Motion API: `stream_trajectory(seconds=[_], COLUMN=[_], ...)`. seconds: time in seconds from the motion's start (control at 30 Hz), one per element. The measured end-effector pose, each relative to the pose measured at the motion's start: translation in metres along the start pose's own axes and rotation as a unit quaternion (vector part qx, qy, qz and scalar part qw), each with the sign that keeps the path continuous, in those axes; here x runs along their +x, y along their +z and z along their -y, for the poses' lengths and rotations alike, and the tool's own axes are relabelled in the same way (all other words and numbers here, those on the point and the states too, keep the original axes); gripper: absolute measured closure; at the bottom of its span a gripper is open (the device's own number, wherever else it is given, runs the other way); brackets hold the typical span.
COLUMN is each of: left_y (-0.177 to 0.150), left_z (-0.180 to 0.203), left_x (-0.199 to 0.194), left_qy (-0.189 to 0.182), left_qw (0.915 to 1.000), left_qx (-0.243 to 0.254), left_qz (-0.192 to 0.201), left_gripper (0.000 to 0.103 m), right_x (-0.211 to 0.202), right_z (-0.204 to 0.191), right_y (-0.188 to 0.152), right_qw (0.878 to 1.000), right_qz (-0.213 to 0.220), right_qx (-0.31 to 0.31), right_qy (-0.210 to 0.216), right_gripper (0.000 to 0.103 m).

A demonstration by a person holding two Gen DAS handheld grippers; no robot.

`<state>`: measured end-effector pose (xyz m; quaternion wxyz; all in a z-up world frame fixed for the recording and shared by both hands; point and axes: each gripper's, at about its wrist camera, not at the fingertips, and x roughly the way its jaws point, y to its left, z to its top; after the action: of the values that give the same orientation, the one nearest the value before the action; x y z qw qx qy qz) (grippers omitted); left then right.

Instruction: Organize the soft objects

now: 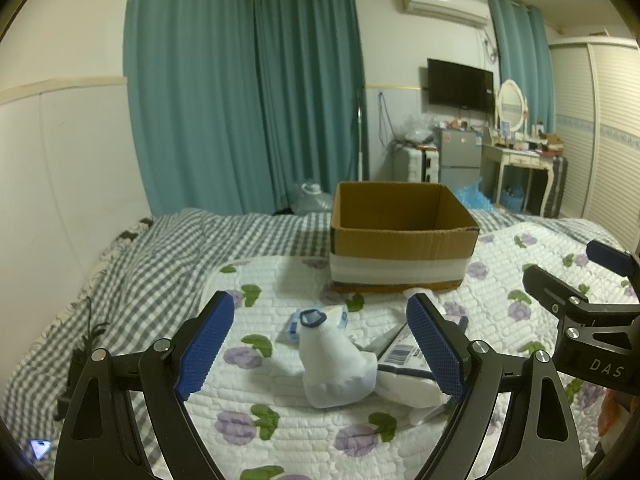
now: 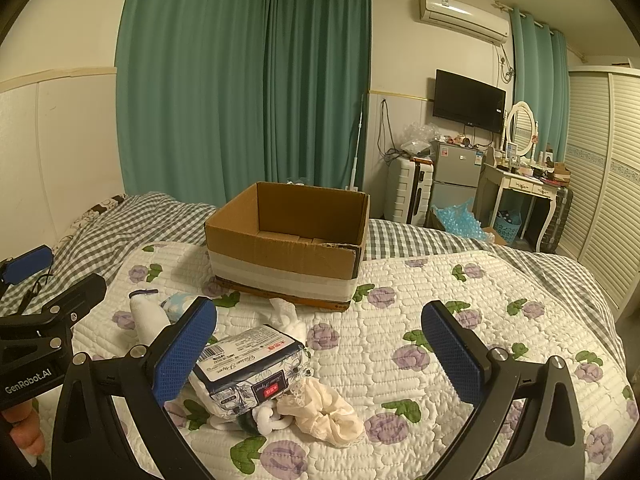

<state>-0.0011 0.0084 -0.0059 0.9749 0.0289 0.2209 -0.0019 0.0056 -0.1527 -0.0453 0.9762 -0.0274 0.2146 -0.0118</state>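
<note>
Left gripper (image 1: 320, 344): your jaws gape wide, empty — the white sock with navy cuff (image 1: 334, 364) stands between them on the floral quilted bedspread (image 1: 520, 272).
Right gripper (image 2: 320, 356): spread apart, nothing held.
Tissue pack, white and navy plastic (image 2: 248, 364): just beside the right gripper's left pad.
Cream scrunchie (image 2: 324, 412): touching that pack's near end.
Brown cardboard box (image 2: 292, 248): toward the bedspread's far edge — top open.
</note>
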Motion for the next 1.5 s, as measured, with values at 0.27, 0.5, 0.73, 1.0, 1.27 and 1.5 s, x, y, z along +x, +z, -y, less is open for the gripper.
stream_trajectory(seconds=[0.27,0.5,0.73,1.0,1.27,1.5], left_y=[0.0,0.001,-0.003,-0.01,-0.035,-0.052], left_z=[0.001,0.001,0.002,-0.014,-0.041,-0.045], left_x=[0.0,0.0,-0.001,0.006,0.036,0.053], left_qy=[0.0,0.0,-0.003,-0.004,-0.004,-0.018], left_qw=[1.0,1.0,1.0,1.0,0.9986,0.997], left_qx=[0.0,0.0,0.002,-0.004,-0.027,-0.026], left_qz=[0.0,0.0,0.002,-0.002,-0.044,-0.071], left_gripper=[0.013,0.013,0.013,0.013,0.013,0.013], right_x=[-0.001,-0.001,-0.004,0.007,0.055,0.1], right_z=[-0.001,-0.001,-0.004,-0.02,-0.063,-0.084], right_y=[0.0,0.0,-0.001,-0.009,-0.045,-0.067], right_qw=[1.0,1.0,1.0,0.999,0.99,0.98], right_qz=[-0.001,-0.002,-0.001,-0.022,-0.102,-0.155], right_qx=[-0.001,-0.003,-0.012,-0.038,-0.087,-0.112], right_qy=[0.001,0.0,0.004,0.011,0.044,0.047], right_gripper=[0.0,0.0,0.0,0.0,0.0,0.009])
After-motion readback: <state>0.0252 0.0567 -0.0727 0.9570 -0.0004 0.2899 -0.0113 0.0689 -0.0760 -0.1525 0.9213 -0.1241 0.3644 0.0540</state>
